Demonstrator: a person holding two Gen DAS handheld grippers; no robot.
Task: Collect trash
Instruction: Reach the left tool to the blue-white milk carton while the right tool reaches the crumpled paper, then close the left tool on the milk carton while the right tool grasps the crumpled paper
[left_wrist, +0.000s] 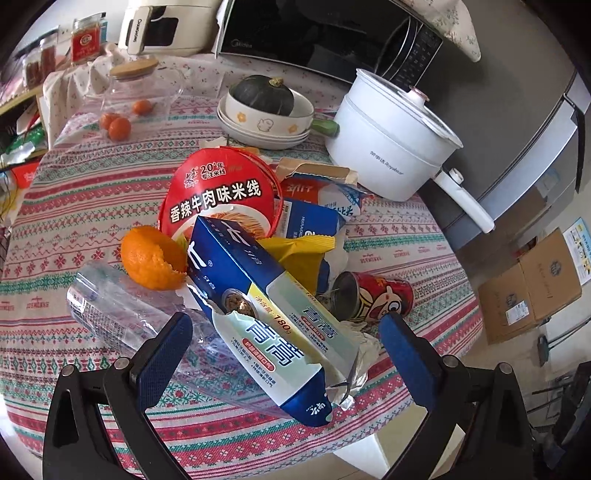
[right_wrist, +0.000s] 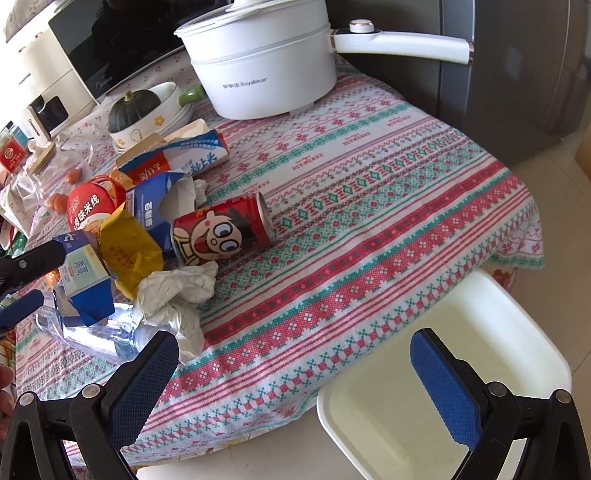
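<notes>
Blue and white, the toothpaste box (left_wrist: 266, 310) lies on the trash heap on the table between your wide-open left gripper (left_wrist: 284, 350), lined up to grab it, while your right gripper (right_wrist: 295, 384) waits open, holding nothing, over the white bin (right_wrist: 509, 332).

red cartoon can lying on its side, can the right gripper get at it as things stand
Probably yes. The right gripper is open, and bare tablecloth lies between it and the red can. Crumpled paper touches the can's near left end, but its right side looks free.
</notes>
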